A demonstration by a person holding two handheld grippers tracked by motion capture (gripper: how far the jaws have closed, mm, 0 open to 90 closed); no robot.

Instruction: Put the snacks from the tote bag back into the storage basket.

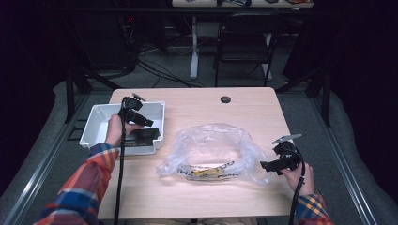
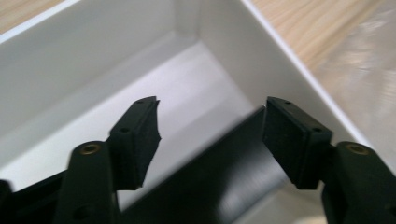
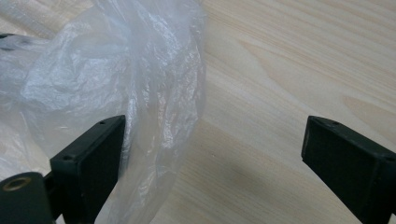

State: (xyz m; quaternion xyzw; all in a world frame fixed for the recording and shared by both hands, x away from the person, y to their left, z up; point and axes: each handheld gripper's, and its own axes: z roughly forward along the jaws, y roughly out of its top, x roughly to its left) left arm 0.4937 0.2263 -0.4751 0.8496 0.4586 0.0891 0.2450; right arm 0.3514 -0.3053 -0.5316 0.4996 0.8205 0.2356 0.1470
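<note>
A white bin [image 1: 98,122] stands at the table's left, and a flat black packet [image 1: 141,137] lies in its near right corner. My left gripper [image 1: 141,121] hovers over the bin with its jaws apart. In the left gripper view the black packet [image 2: 224,177] lies below the open left gripper [image 2: 212,105], beside the bin's wall [image 2: 261,51], and neither pad presses on it. A crumpled clear plastic bag [image 1: 211,140] with yellow and black packets [image 1: 209,171] inside lies mid-table. My right gripper [image 1: 265,165] stands open at the bag's right end. In the right gripper view the bag [image 3: 116,70] brushes the left jaw of the open right gripper [image 3: 210,158].
A round cable hole [image 1: 225,99] sits near the table's far edge. Beyond the table stand a dark folding chair [image 1: 244,37] and a white table leg [image 1: 194,47]. Bare wood lies to the right of the bag [image 3: 289,70].
</note>
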